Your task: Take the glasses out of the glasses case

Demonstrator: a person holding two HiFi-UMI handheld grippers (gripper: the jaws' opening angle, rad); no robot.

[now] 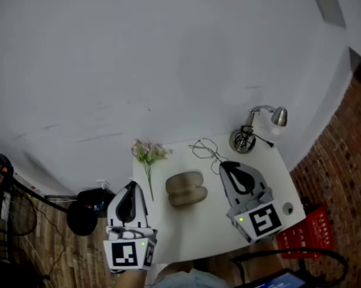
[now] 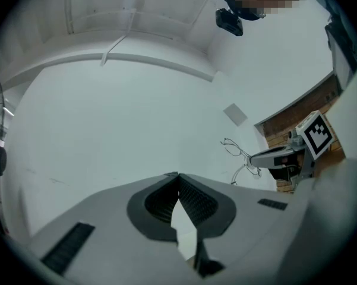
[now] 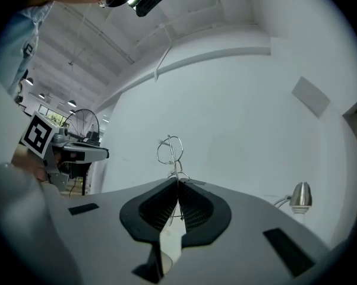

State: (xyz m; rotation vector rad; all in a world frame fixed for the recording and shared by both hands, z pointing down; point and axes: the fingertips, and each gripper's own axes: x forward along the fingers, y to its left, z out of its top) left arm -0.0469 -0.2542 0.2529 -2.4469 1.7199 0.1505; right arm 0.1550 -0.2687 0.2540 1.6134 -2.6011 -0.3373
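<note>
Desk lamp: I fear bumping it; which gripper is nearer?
Right. The right gripper is just lower-left of the desk lamp; the left gripper is far off, beyond the glasses case.

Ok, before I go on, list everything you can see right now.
table: one, white, under the other things
glasses case: one, tan, middle of the table
glasses: one pair, thin wire frame, held off the table beyond the case
flower sprig: one, pink with a green stem, left of the case
desk lamp: one, silver, far right corner of the table
crate: one, red, on the floor right of the table
left claw: one, grey, shut with nothing in it, at the table's left edge
right claw: one, grey, shut on the glasses
</note>
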